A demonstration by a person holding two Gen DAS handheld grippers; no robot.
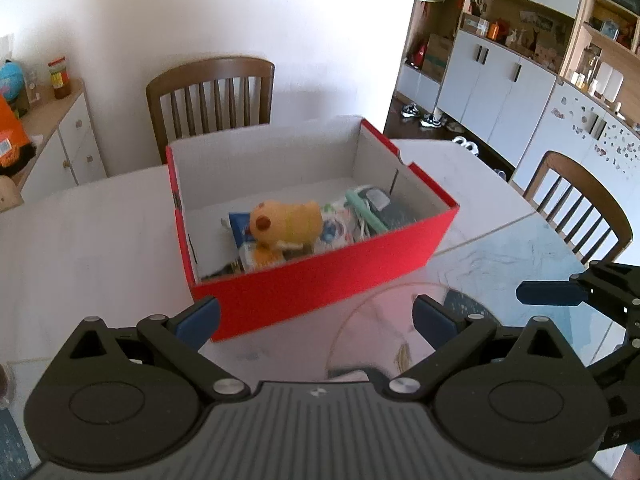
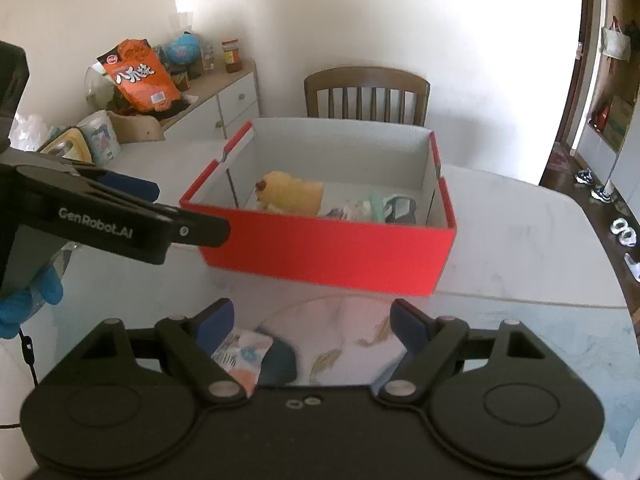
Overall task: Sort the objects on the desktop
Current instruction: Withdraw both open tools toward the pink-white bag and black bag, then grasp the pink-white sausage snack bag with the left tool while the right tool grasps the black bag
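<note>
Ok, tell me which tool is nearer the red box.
Left. The left tool is close by the red box's near corner; the right tool sits farther back, with table showing before the box's front wall.

Black tongs (image 2: pixel 312 322) with blue pads (image 2: pixel 218 320), "GenRobot.AI" lettering, silver screws; seemingly a blue glove (image 2: pixel 24 300).

One red box (image 1: pixel 320 284) sits on the counter (image 1: pixel 92 232), with one yellow plush toy (image 1: pixel 286 222) inside among a few packets I can't count. Two wooden chairs (image 1: pixel 212 92) stand by. Two tools (image 1: pixel 316 316) hover.
</note>
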